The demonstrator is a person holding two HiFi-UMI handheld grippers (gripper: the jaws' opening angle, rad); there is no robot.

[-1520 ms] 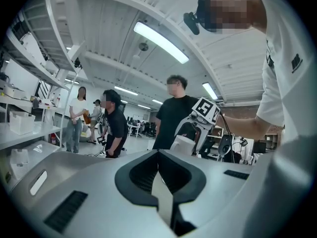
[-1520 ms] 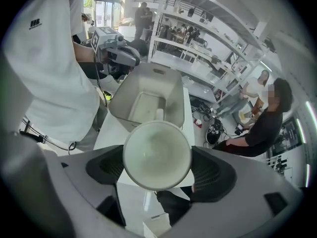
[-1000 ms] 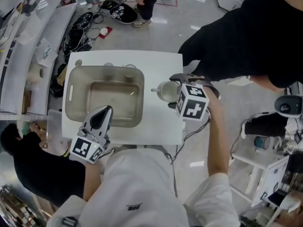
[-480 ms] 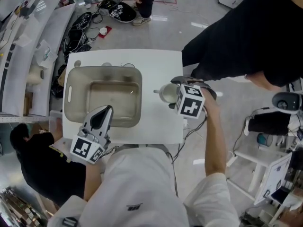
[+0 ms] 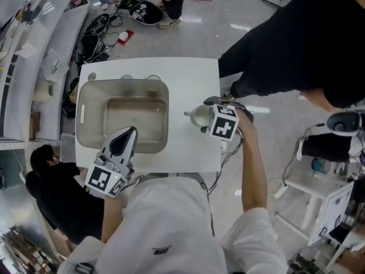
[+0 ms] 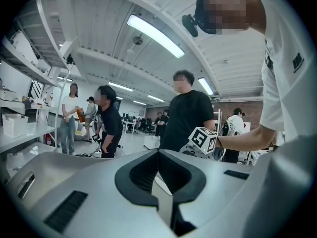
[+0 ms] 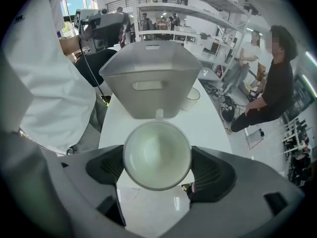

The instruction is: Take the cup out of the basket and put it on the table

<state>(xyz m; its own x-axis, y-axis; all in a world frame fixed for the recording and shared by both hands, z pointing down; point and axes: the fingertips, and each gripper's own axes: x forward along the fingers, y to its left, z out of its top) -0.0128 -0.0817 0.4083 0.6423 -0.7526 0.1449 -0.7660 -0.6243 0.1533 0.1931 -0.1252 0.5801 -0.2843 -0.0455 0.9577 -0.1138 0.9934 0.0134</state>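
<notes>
right gripper view | right claw (image 7: 157,158) clamps cup (image 7: 156,151) (underside hidden)

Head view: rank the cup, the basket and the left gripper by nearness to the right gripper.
1. cup, held between the jaws of the right gripper.
2. basket, to its left on the table.
3. left gripper, over the basket's near rim.

White T-shirt (image 5: 165,218) — short sleeves (image 5: 258,237), small dark logo (image 5: 162,249).
</notes>
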